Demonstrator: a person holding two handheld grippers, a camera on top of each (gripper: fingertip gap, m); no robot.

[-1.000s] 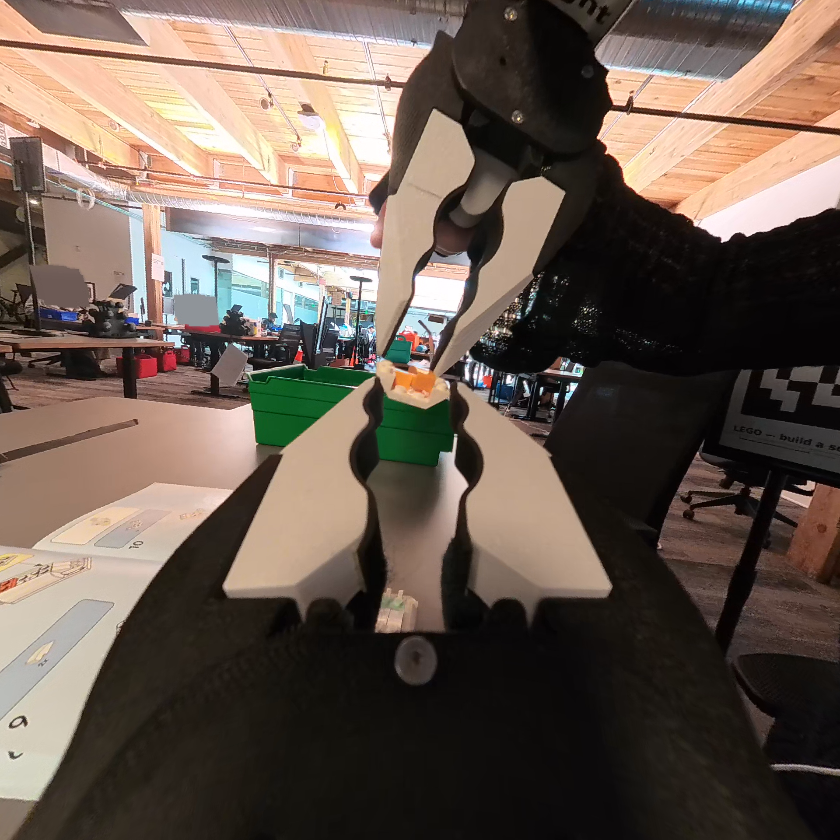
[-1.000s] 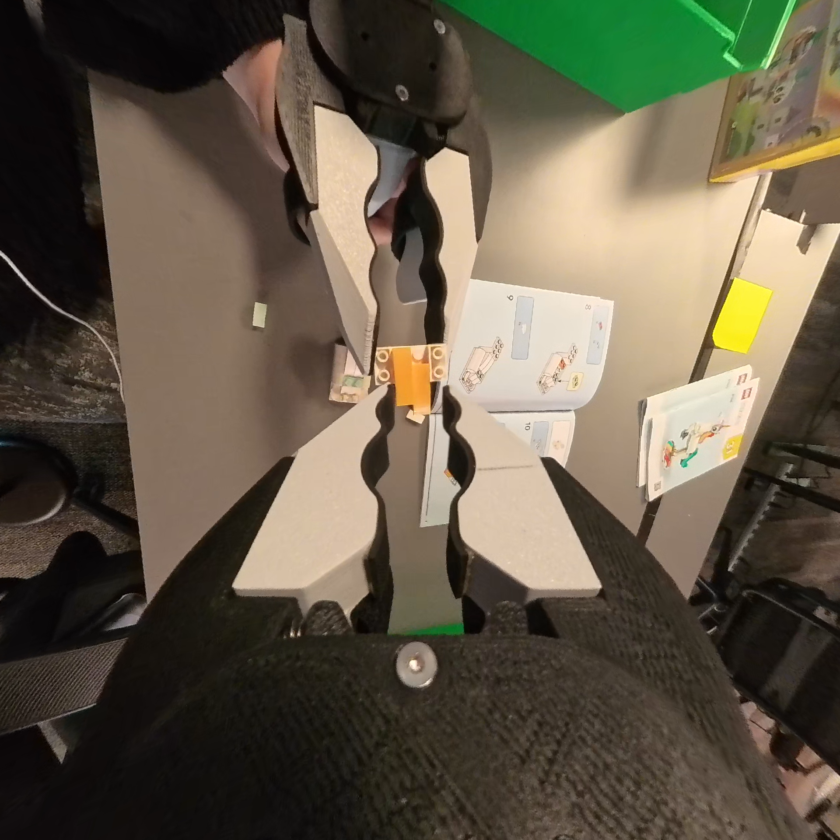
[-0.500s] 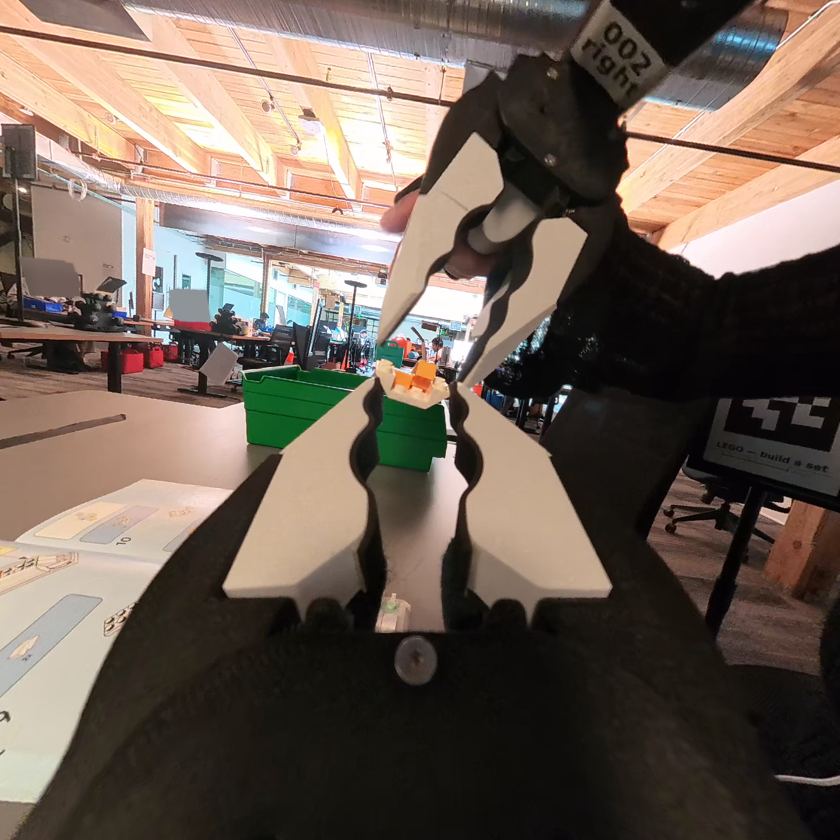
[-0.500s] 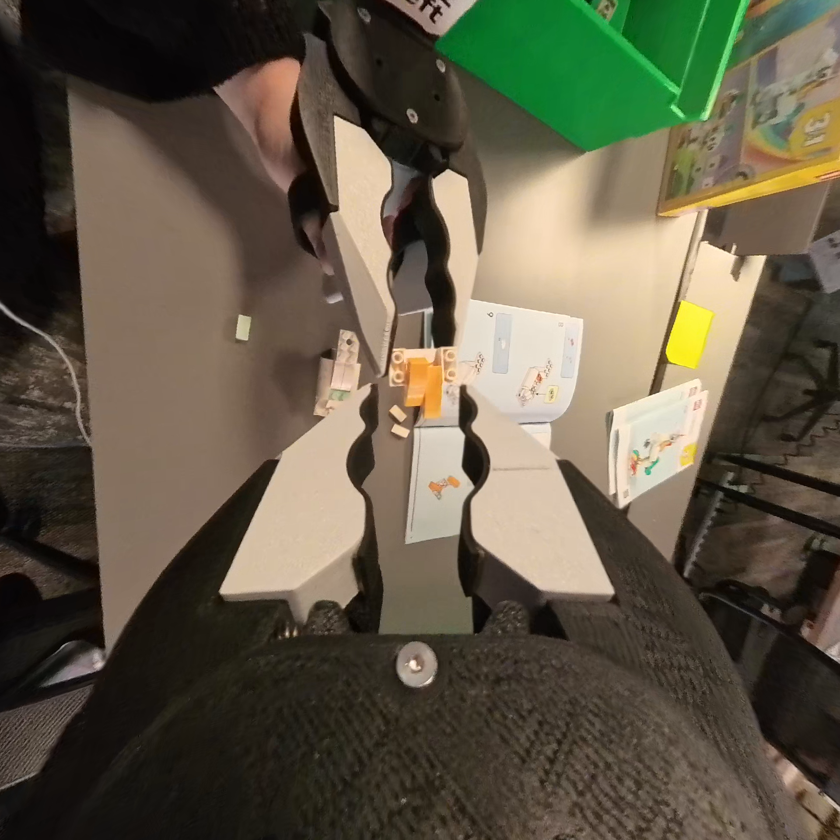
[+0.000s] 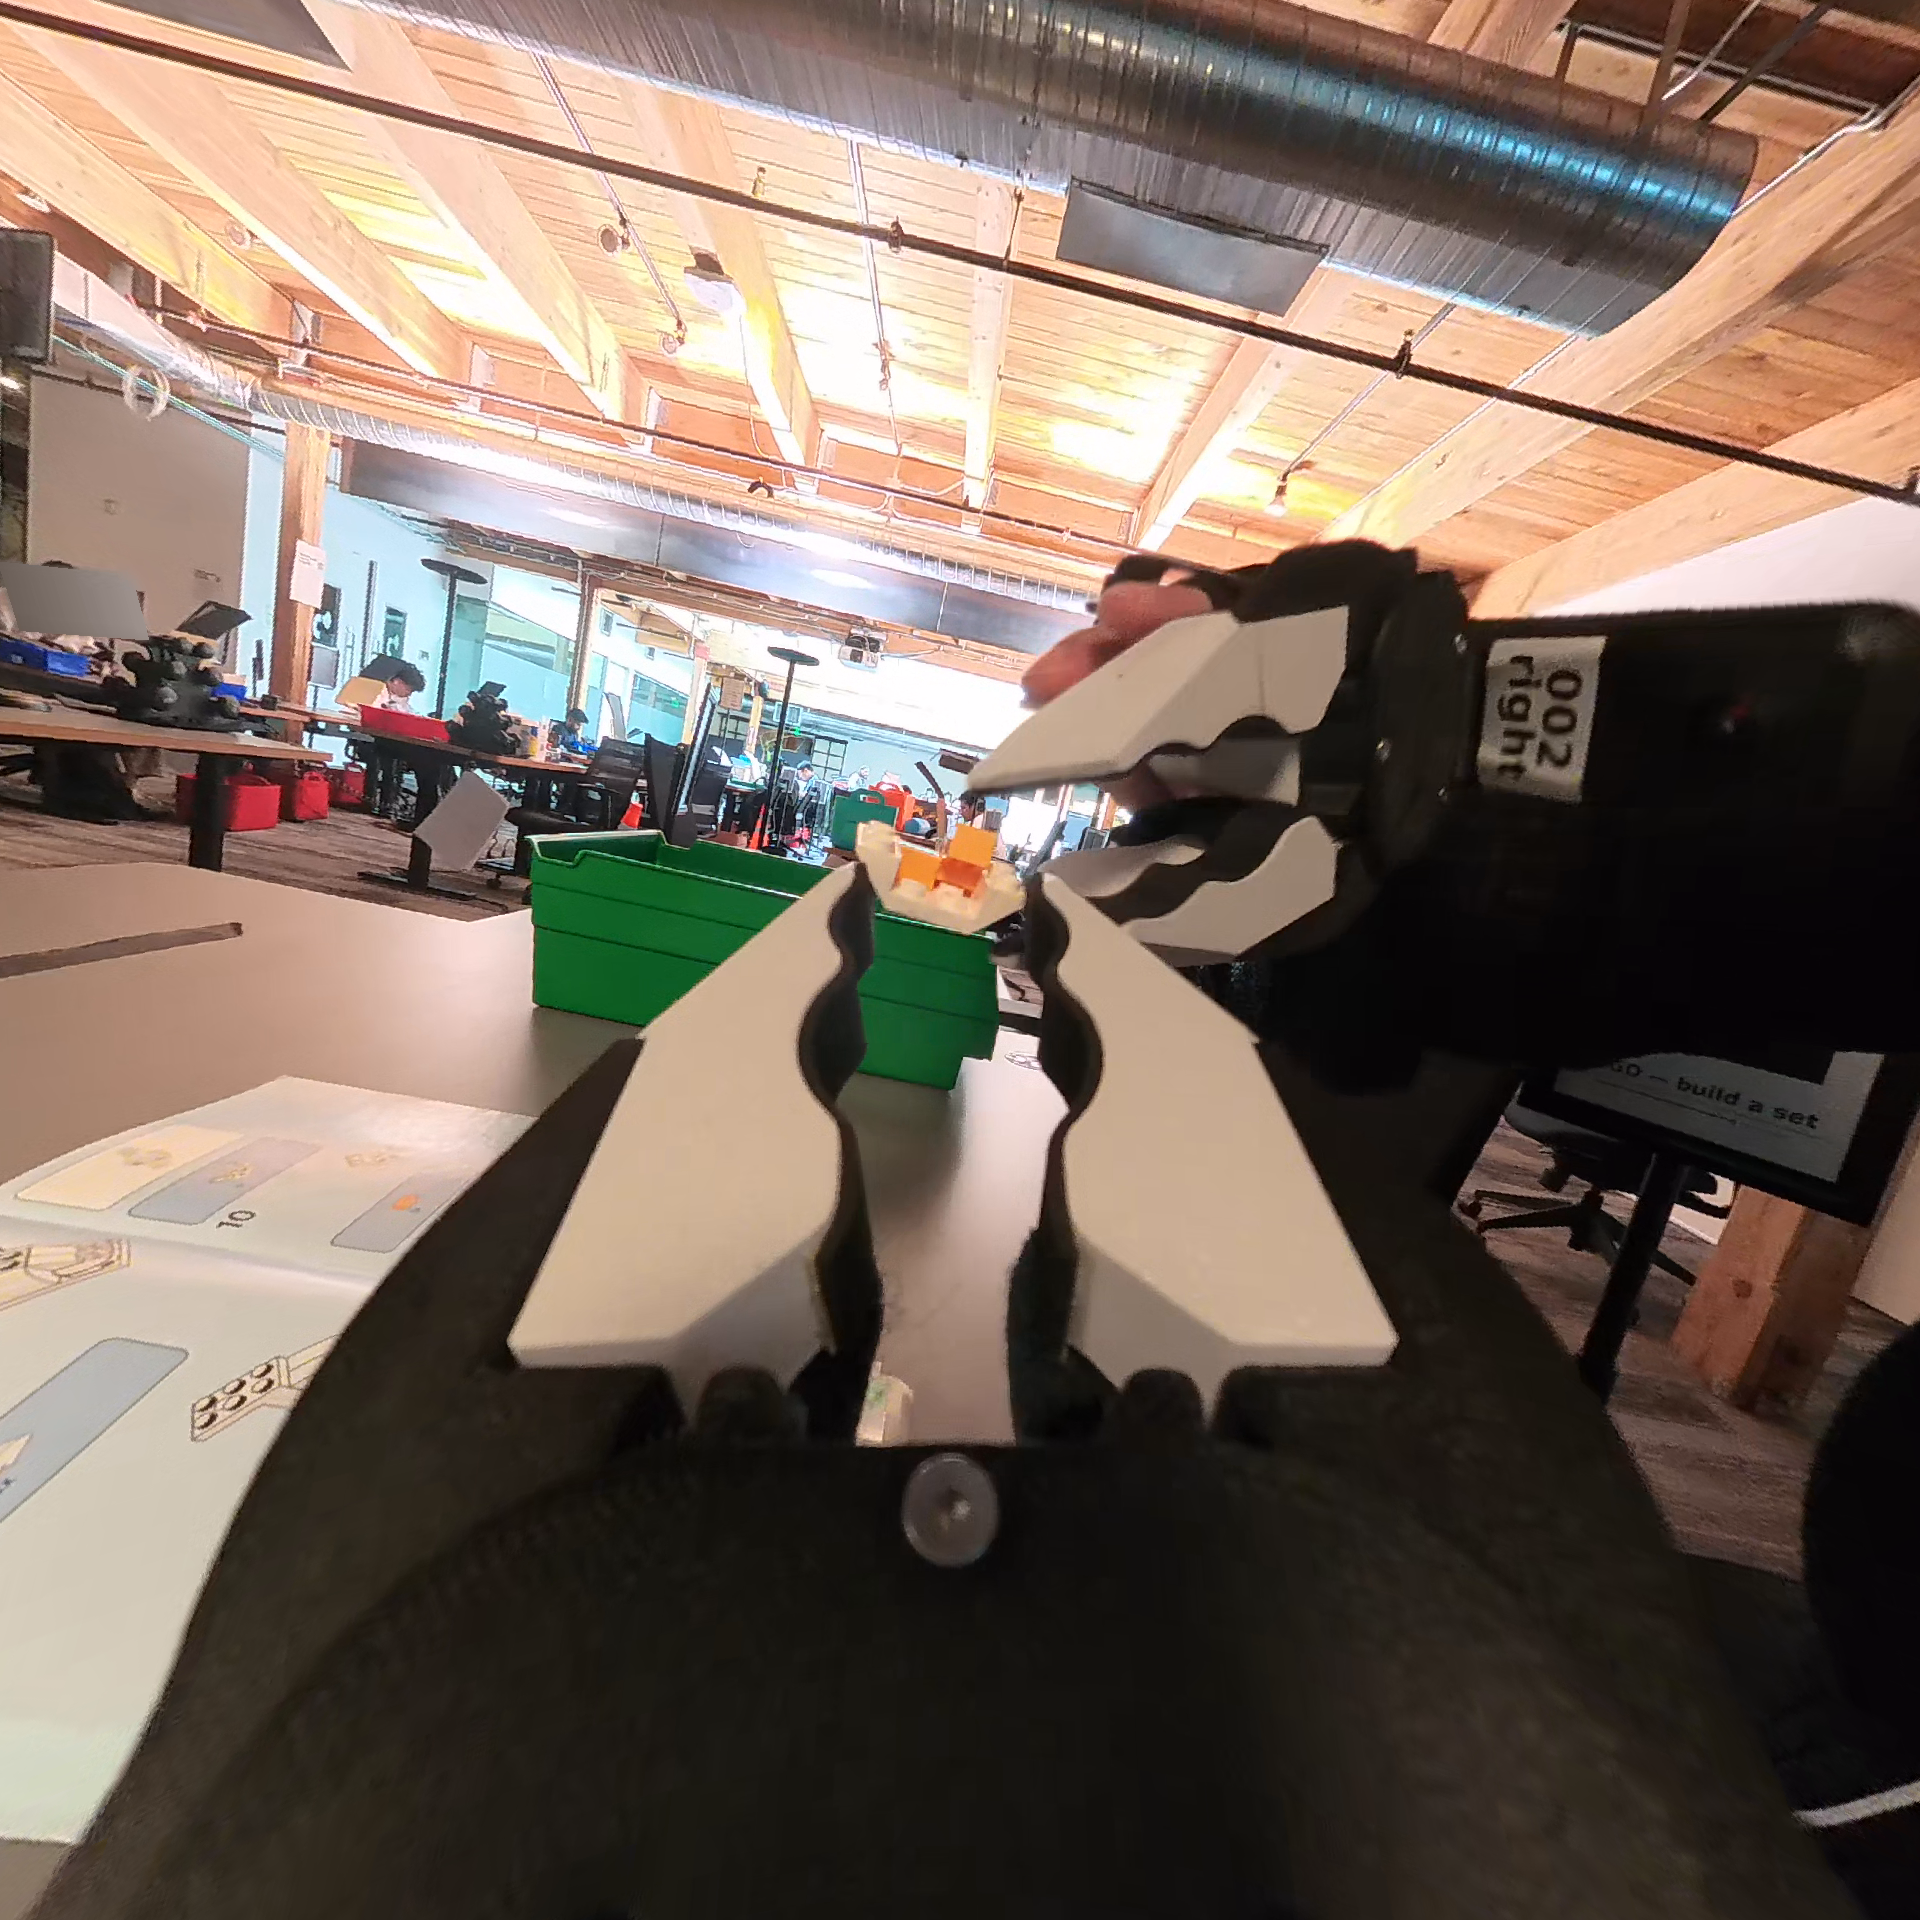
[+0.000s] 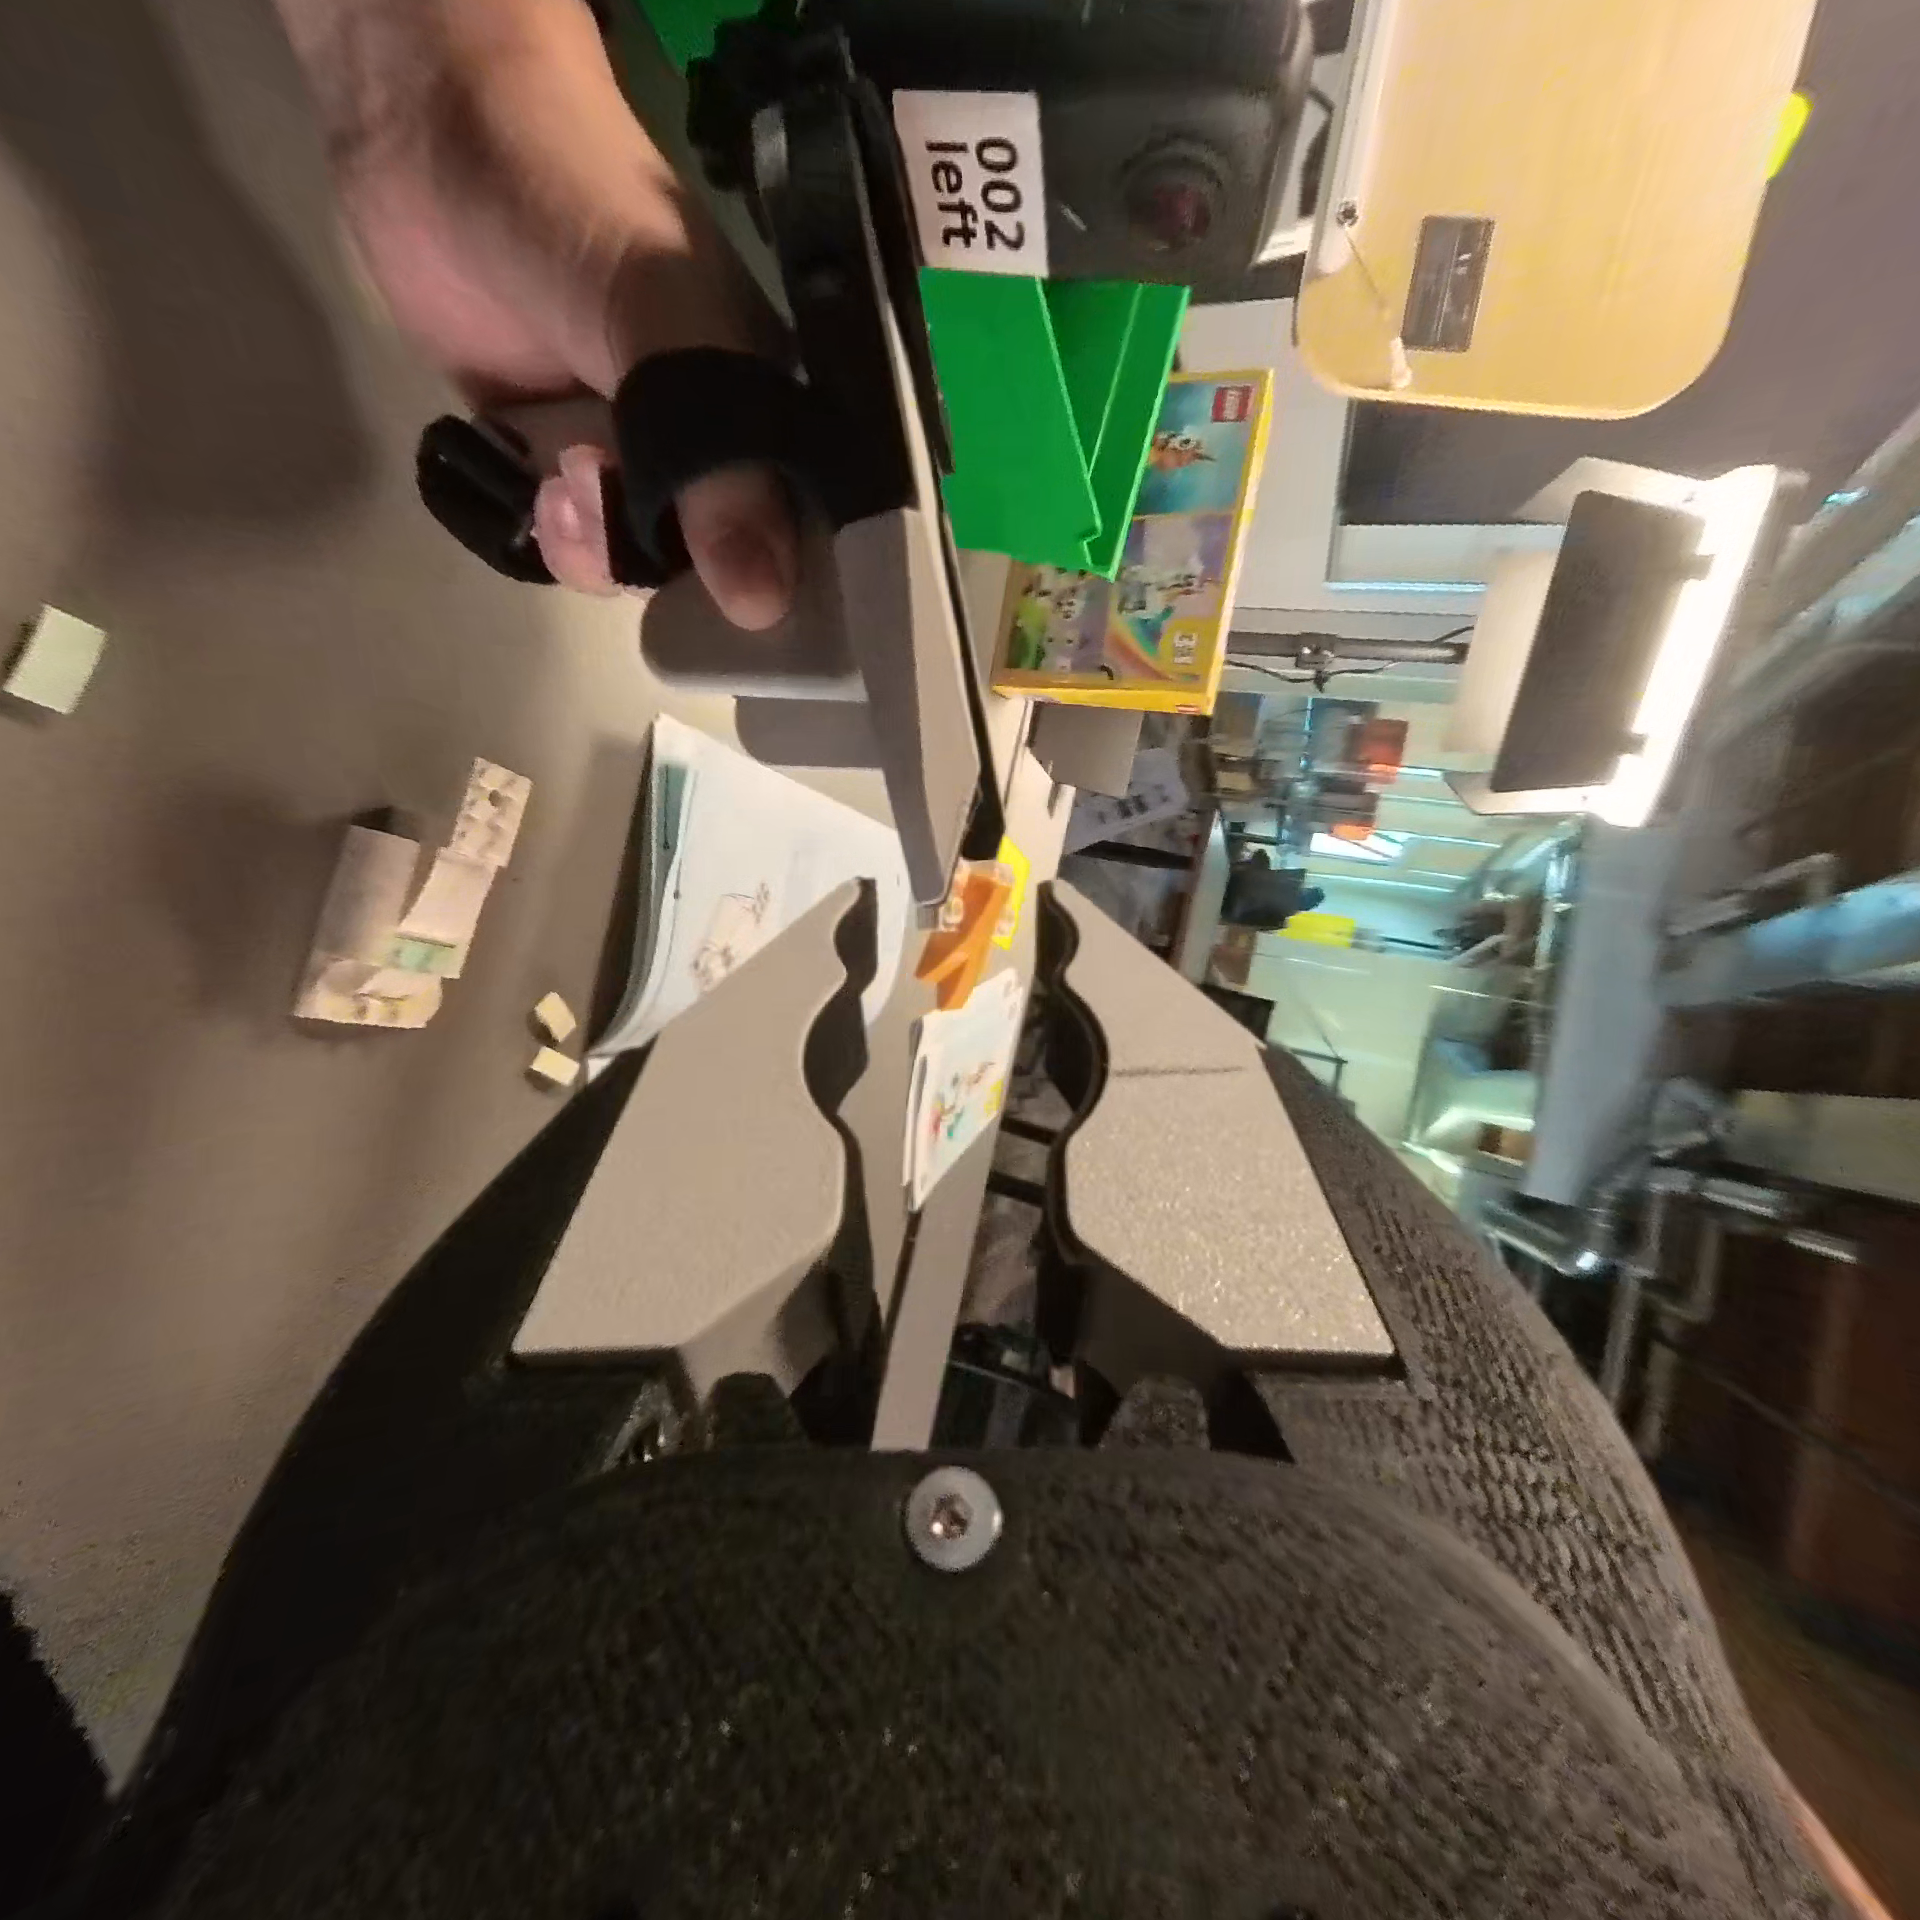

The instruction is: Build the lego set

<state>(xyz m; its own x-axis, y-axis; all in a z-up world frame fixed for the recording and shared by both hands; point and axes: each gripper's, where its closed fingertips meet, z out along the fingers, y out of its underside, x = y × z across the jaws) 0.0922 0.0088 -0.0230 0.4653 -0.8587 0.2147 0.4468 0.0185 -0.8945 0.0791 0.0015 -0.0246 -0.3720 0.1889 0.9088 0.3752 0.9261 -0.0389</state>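
On the bench point(image 6: 208, 1195), to the left, lie a pale part-built assembly point(image 6: 405, 914) and two loose small bricks point(image 6: 551, 1034) beside the open instruction booklet point(image 6: 727, 883). The left gripper point(image 5: 948, 902) holds its jaws pinched on the white-and-orange sub-assembly point(image 5: 940, 878), raised above the bench. The right gripper point(image 6: 951, 904) stands just beside it with jaws spread, touching nothing. The sub-assembly is judged light, rigid and smooth, its stud joints liable to separate; grip the flat side walls, not the orange top.

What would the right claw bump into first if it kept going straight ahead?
Probably the little orange and white lego piece held in the left claw, right in front of the right claw. Depth is hard to judge.
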